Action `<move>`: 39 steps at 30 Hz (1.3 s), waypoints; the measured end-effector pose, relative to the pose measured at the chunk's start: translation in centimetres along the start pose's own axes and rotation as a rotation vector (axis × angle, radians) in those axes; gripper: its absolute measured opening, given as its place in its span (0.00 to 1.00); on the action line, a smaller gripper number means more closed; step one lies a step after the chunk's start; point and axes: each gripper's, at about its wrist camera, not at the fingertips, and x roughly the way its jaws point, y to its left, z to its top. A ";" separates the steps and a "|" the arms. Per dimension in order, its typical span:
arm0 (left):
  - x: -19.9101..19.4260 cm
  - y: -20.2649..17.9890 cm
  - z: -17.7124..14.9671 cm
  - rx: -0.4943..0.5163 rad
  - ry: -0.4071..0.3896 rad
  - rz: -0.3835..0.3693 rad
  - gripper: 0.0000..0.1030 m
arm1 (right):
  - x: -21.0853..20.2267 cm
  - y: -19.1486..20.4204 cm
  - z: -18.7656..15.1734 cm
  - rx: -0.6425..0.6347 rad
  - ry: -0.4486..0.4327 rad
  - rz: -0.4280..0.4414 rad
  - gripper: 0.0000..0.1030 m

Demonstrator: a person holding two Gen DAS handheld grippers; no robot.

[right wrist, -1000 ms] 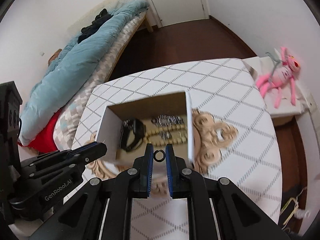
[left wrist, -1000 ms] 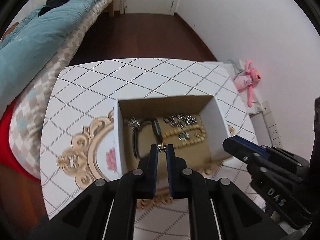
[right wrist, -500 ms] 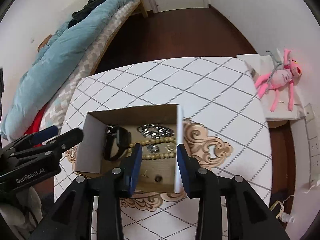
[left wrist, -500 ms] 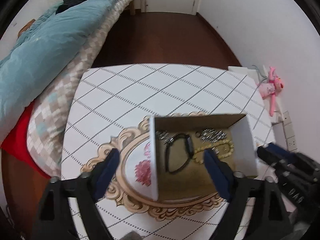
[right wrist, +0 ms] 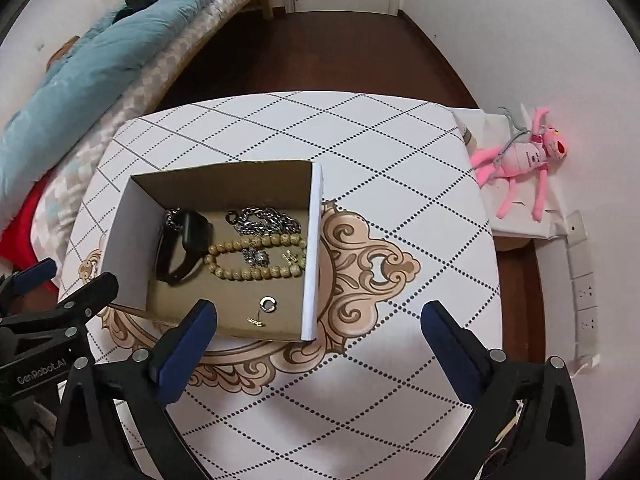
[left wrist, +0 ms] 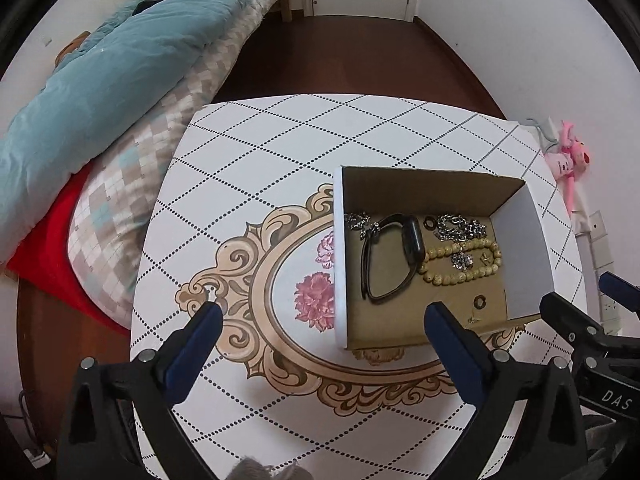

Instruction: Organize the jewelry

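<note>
An open cardboard box (left wrist: 524,248) (right wrist: 128,224) stands on the patterned table (left wrist: 256,160) (right wrist: 400,184). Inside lie a black watch (left wrist: 400,248) (right wrist: 188,240), a wooden bead bracelet (left wrist: 464,260) (right wrist: 256,256), silver chains (left wrist: 460,226) (right wrist: 266,218), a small ring (left wrist: 479,301) (right wrist: 267,305) and a small gold earring (right wrist: 254,321). My left gripper (left wrist: 320,316) is wide open and empty, held above the table at the box's near left. My right gripper (right wrist: 320,312) is wide open and empty above the box's near right corner.
A bed with a teal duvet (left wrist: 100,76) (right wrist: 80,68) stands to the left. A pink plush toy (right wrist: 520,160) (left wrist: 570,160) lies on a white ledge to the right by wall sockets. Dark wood floor and a door lie beyond the table.
Both grippers were shut on small jewelry pieces over the box. They opened wide and pulled back and up. A ring and an earring now lie on the box floor.
</note>
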 end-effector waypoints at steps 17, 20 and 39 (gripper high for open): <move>-7.2 -0.2 -2.1 -0.008 -0.087 -0.005 1.00 | -6.7 -0.4 -1.8 0.022 -0.110 -0.046 1.00; -10.1 -0.2 -2.6 -0.011 -0.131 -0.003 1.00 | -9.5 -0.4 -2.5 0.030 -0.148 -0.046 1.00; -25.1 -0.1 -7.2 -0.022 -0.300 -0.032 1.00 | -28.0 0.3 -8.4 0.032 -0.391 -0.049 1.00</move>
